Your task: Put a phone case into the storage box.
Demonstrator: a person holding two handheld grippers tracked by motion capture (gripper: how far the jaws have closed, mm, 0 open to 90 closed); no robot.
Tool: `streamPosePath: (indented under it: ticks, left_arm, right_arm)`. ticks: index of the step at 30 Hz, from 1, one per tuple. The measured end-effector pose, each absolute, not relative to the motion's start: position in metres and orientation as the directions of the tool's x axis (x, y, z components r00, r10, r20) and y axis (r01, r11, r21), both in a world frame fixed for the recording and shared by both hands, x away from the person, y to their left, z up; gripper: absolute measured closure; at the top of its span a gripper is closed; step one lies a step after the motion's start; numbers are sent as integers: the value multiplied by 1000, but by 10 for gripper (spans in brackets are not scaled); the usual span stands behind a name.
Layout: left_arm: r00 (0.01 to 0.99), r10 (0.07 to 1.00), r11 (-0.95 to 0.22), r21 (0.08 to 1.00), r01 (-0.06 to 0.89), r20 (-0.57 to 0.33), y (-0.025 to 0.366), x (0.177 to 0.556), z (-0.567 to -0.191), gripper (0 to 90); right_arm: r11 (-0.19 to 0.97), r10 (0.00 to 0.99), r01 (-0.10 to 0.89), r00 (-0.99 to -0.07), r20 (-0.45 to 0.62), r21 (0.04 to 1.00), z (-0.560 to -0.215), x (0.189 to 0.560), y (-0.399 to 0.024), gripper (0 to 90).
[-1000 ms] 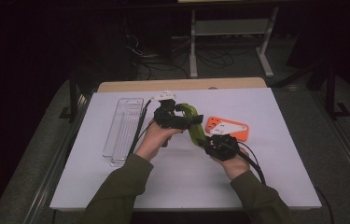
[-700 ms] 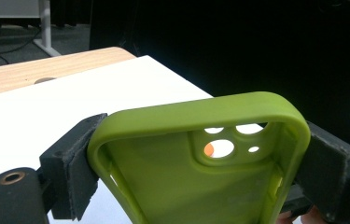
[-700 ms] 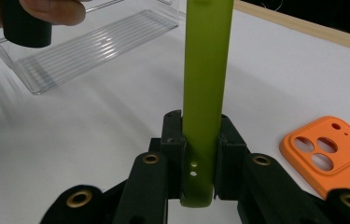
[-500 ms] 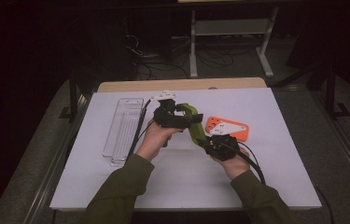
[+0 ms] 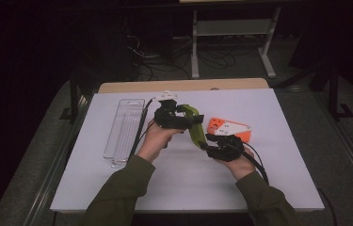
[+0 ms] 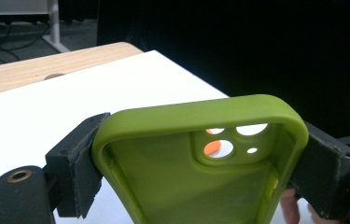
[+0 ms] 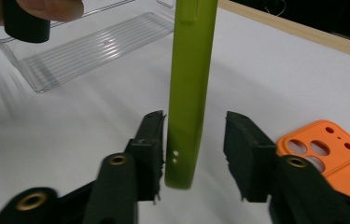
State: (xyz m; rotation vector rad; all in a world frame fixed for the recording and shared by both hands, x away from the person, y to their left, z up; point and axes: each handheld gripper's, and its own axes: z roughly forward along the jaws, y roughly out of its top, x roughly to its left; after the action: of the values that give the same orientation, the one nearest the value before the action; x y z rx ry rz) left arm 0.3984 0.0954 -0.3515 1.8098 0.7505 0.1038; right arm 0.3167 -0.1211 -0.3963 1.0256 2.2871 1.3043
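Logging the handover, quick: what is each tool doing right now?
Left tool: closed on the green case.
Right tool: open, jaws just opened, case end between them.

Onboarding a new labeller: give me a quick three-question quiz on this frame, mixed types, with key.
1. True or false: the left gripper is shut on the green phone case.
2. Which best fits the right gripper?
A. clamped on the green case
B. jaws apart, case end between them
C. holding the orange case
3. What lies on the table left of the hands?

Key:
1. True; its pads press both long sides.
2. B; a gap shows at one pad, jaws have just been opening.
3. A clear plastic tray. The orange phone case lies right.
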Motion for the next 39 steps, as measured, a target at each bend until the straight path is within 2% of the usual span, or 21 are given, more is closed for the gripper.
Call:
streamPosePath:
  ticks: [3,13,17,20,39]
  left_arm:
    - [797,541,-193,883,428,-269,97,399,-351,139]
    - [794,565,-205,894,398,-225,99,396,-347,139]
    - [793,573,-205,899,386,-209,101,395,-344,139]
    - [795,573,-208,903,377,-200,103,395,-342,139]
    - [792,589,-222,910,351,-162,122,391,-327,140]
  right_arm:
    - [341,716,434,-695,69,834,-397,317,-124,397]
    - [386,712,464,-699,62,798,-406,317,-138,140]
    - [386,736,466,-676,38,797,-411,312,-147,95]
    - [382,731,458,-682,42,803,-414,309,-156,19]
    - [373,729,462,-682,54,804,-436,279,-190,0]
